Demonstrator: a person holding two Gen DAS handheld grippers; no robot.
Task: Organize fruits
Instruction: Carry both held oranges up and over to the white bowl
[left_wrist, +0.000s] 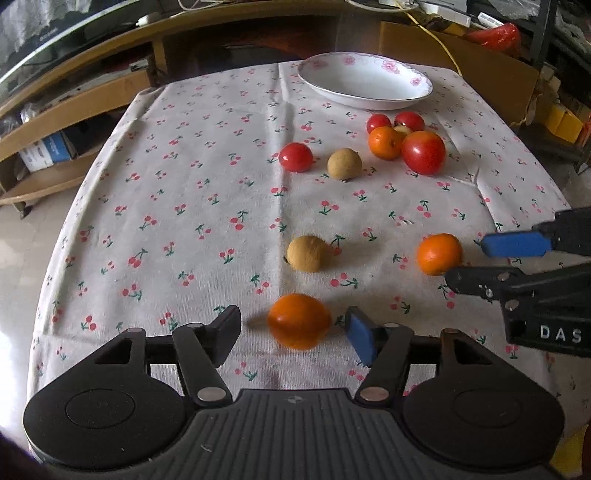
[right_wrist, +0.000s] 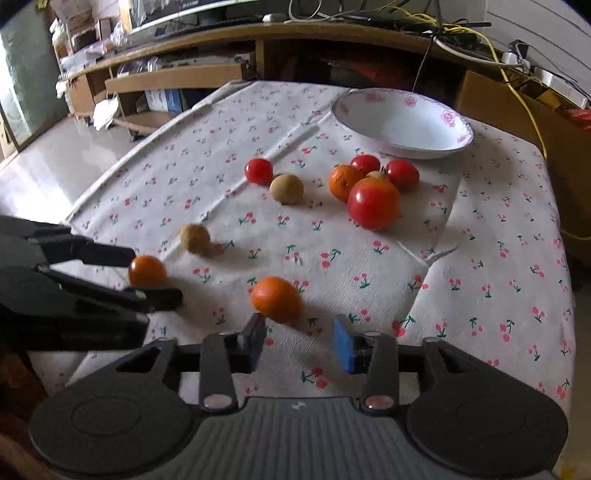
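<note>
Two grippers (left, right) gaping, unladen, each around possibly an orange, bowl beyond.

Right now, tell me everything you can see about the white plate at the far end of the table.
The white plate is a shallow oval dish, glossy like glazed ceramic, with pink flower prints spaced along its rim and a thin dark line at the edge. It sits upright and flat on the cherry-print tablecloth near the table's far edge. It holds nothing. Nothing touches it but the cloth; the nearest fruit, two small red tomatoes, lie just short of it. Neither hand-held gripper is near it.
</note>
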